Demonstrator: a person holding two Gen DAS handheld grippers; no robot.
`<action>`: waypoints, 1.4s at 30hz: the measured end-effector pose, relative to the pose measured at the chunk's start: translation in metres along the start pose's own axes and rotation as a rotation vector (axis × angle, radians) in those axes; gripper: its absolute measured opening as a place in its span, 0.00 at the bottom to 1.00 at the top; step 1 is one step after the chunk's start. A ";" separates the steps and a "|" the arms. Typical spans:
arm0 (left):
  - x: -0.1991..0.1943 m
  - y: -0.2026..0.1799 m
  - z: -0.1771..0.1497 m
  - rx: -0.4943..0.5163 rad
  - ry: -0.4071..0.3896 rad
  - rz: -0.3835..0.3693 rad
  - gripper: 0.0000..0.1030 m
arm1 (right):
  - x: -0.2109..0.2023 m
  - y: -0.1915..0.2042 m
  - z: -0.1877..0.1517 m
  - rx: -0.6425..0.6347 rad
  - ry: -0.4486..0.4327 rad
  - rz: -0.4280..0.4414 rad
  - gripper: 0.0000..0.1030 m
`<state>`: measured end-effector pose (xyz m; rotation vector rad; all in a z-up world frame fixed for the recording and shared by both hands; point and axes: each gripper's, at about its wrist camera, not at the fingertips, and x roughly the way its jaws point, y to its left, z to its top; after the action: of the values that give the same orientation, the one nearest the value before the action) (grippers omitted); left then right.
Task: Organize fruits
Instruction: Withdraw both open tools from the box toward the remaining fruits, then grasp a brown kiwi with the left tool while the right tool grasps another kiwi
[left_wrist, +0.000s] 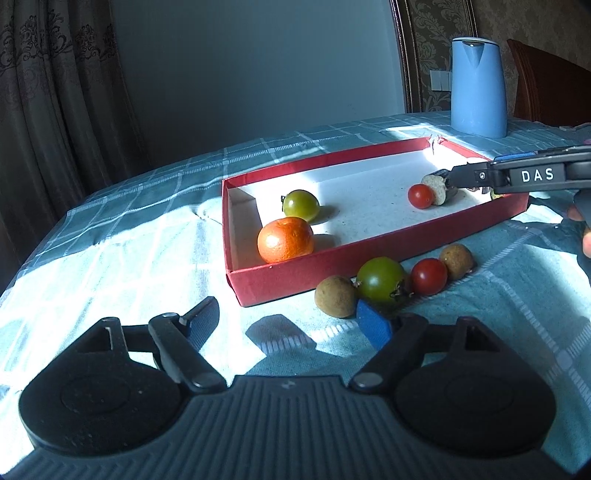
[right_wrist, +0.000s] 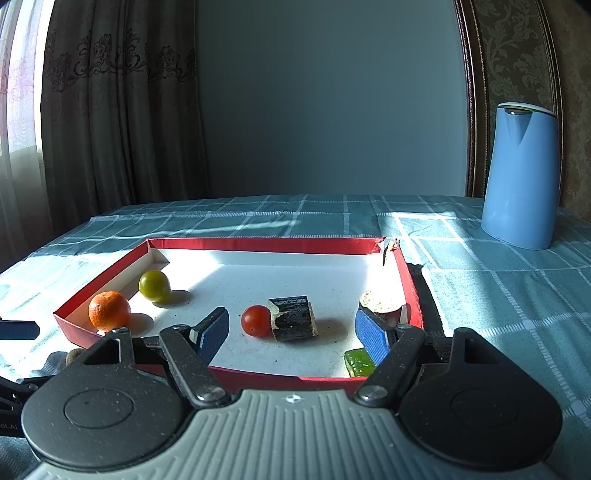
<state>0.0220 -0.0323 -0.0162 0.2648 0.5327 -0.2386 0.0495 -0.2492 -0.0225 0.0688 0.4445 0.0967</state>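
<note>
Four fruits (left_wrist: 391, 282) are lined up outside the red box (left_wrist: 369, 258), awaiting collection; the left gripper (left_wrist: 291, 317) is held spread beside them, while the right gripper (right_wrist: 291, 332) hangs spread, empty, over the box.

Both wrist views low, close, sharing red box (left_wrist: 369, 254) (right_wrist: 236, 244).

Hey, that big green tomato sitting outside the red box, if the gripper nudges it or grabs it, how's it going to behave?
The green tomato looks round and smooth, so a nudge would probably roll it, though the brown fruit and red cherry tomato crowding its sides may stop it. Its glossy skin could slip between the pads, and a hard squeeze might bruise it.
</note>
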 end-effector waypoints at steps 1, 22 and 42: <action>0.002 -0.001 0.001 0.000 0.003 -0.001 0.78 | 0.000 0.000 0.000 0.000 -0.001 0.000 0.73; 0.016 0.001 0.007 -0.048 0.028 -0.136 0.26 | -0.034 0.015 -0.020 -0.105 0.054 0.083 0.73; 0.017 0.006 0.007 -0.080 0.032 -0.155 0.27 | 0.002 0.059 -0.022 -0.225 0.198 0.128 0.49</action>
<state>0.0411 -0.0314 -0.0185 0.1497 0.5943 -0.3625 0.0367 -0.1897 -0.0380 -0.1352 0.6247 0.2800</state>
